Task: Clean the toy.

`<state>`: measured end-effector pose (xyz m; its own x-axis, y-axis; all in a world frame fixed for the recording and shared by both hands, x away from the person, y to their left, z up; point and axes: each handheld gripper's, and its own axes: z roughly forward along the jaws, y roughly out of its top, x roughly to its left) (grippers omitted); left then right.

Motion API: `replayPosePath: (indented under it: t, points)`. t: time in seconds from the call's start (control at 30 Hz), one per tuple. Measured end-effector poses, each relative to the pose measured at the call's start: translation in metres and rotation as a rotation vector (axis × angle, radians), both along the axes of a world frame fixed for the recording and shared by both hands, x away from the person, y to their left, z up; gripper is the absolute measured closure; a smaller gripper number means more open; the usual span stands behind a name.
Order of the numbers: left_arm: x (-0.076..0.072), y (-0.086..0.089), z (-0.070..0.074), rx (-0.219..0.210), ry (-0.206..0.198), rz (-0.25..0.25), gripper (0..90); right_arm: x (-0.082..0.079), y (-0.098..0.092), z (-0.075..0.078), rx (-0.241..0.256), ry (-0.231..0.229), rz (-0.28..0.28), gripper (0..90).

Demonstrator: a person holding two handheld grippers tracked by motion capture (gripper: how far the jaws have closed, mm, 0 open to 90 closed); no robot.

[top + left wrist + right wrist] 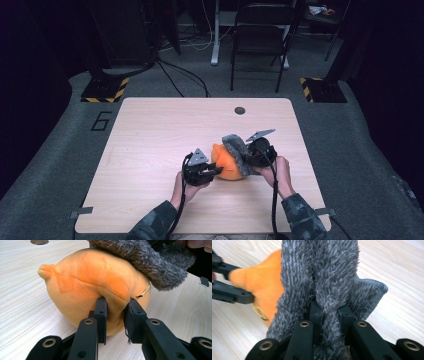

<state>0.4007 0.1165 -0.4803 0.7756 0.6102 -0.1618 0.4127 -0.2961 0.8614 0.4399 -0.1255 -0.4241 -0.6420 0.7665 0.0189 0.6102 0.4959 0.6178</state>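
An orange plush toy (226,162) lies on the wooden table (150,150), right of centre. My left gripper (214,171) is shut on a fold of the orange plush toy (82,285) at its near side, with the pinch at my left gripper (115,315). A fuzzy grey cloth (238,150) drapes over the toy's right side. My right gripper (250,156) is shut on a bunched ridge of that grey cloth (322,272); the grip shows at my right gripper (330,312). In the right gripper view the orange toy (265,287) peeks out left of the cloth.
A round cable hole (240,110) sits in the table near its far edge. Beyond the table stand a folding chair (260,35) and two stand bases with yellow-black tape (105,90). The left half of the tabletop is bare wood.
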Motion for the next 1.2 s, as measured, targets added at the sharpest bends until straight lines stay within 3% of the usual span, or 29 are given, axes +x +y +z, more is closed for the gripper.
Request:
replayPosePath:
  t: [0.37,0.73,0.8,0.83,0.93,1.0,1.2]
  points:
    - [0.0,0.0,0.0,-0.002,0.001,-0.008,73.2,0.012,-0.02,-0.015,0.027,0.063,-0.058,78.0]
    - [0.0,0.0,-0.001,-0.003,-0.001,-0.008,73.0,0.021,-0.032,-0.033,-0.001,0.102,-0.126,78.0]
    - [0.0,0.0,-0.001,-0.007,0.004,-0.003,73.0,0.023,-0.034,-0.037,-0.016,0.113,-0.131,78.0]
    - [0.001,0.001,-0.002,-0.013,0.006,0.003,72.9,0.026,-0.036,-0.046,-0.065,0.13,-0.143,77.9]
    - [0.001,0.002,-0.002,-0.011,0.007,0.002,72.8,0.03,-0.04,-0.058,-0.099,0.142,-0.175,78.0]
    - [0.001,0.003,-0.001,-0.005,0.008,-0.003,72.7,0.031,-0.041,-0.058,-0.091,0.145,-0.173,78.0]
    - [0.001,0.004,-0.002,-0.007,0.003,0.004,72.5,0.025,-0.042,-0.032,-0.089,0.072,-0.171,78.0]
